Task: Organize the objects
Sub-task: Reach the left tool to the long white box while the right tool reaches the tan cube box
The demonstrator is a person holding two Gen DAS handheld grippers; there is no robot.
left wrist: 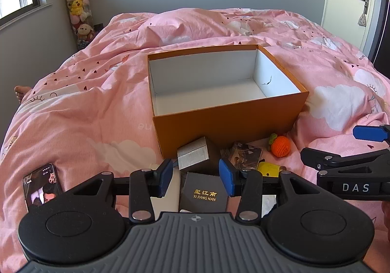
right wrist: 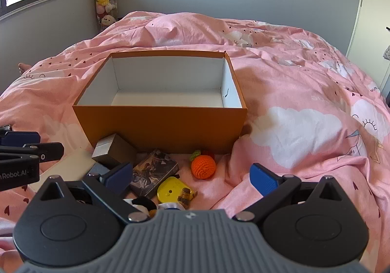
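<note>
An orange box (left wrist: 226, 124) with a white inside sits open on the pink bedspread (left wrist: 80, 102), and just in front of it lie a grey box (left wrist: 193, 157), a black box (left wrist: 204, 193), a picture card pack (right wrist: 154, 170), a crocheted orange (right wrist: 203, 166) and a yellow toy (right wrist: 174, 190). The left gripper (left wrist: 197, 179) hangs about half open above the black box, gripping nothing. The right gripper (right wrist: 192, 178) is spread wide over the yellow toy and holds nothing.

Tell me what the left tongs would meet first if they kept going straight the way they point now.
Probably the dark box lettered XI JIANG NAN, lying on the bedspread between the open pads of the left tongs; the silver-topped box sits just beyond. Depth is uncertain.
</note>
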